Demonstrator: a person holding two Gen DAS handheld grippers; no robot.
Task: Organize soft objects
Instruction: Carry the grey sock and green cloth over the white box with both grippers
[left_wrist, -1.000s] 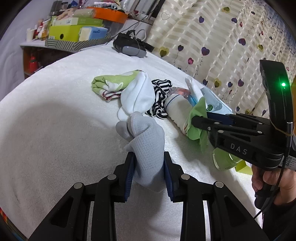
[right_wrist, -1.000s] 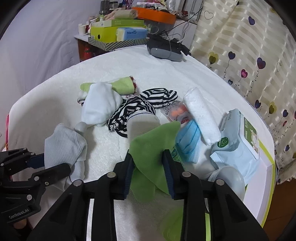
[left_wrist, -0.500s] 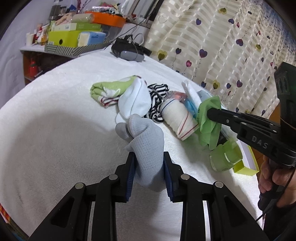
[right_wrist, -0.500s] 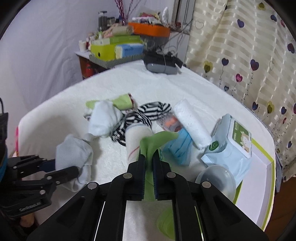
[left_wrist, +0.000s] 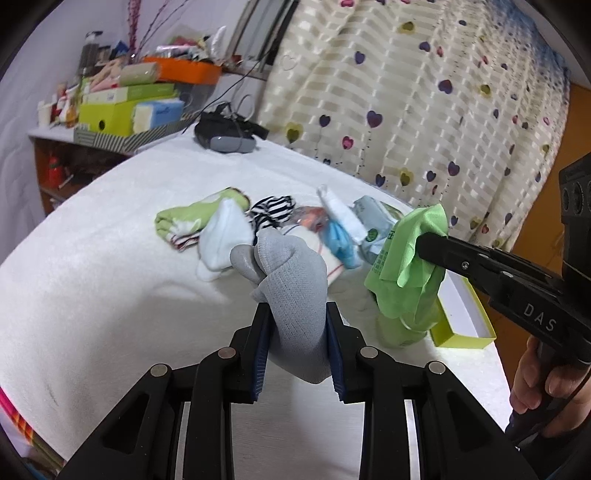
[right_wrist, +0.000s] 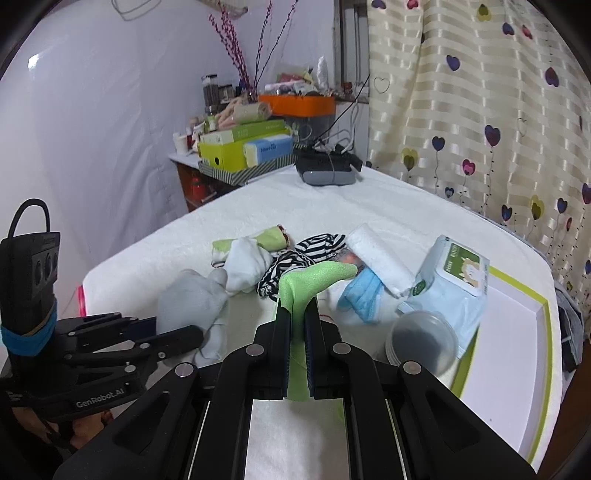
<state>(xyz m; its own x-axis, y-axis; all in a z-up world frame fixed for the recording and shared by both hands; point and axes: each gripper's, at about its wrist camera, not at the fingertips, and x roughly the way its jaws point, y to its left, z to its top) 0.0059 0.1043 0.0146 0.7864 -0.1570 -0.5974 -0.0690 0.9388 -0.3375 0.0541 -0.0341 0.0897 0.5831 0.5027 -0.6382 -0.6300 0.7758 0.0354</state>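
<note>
My left tongs (left_wrist: 297, 343) are clenched on a grey sock (left_wrist: 291, 280), lifted off the white bed (left_wrist: 92, 295). My right tongs (right_wrist: 297, 341) are clamped tight on a green cloth (right_wrist: 312, 282), which hangs from them. At 12 o'clock beyond both lie the remaining pile: striped sock (right_wrist: 295, 254), white sock (right_wrist: 245, 267), blue mask (right_wrist: 360, 295), wipes pack (right_wrist: 448, 284).

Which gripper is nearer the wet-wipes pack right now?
Right. The right gripper, shut on the green cloth, sits just beside the wet-wipes pack. The left gripper, shut on the grey sock, is farther off, across the pile.
</note>
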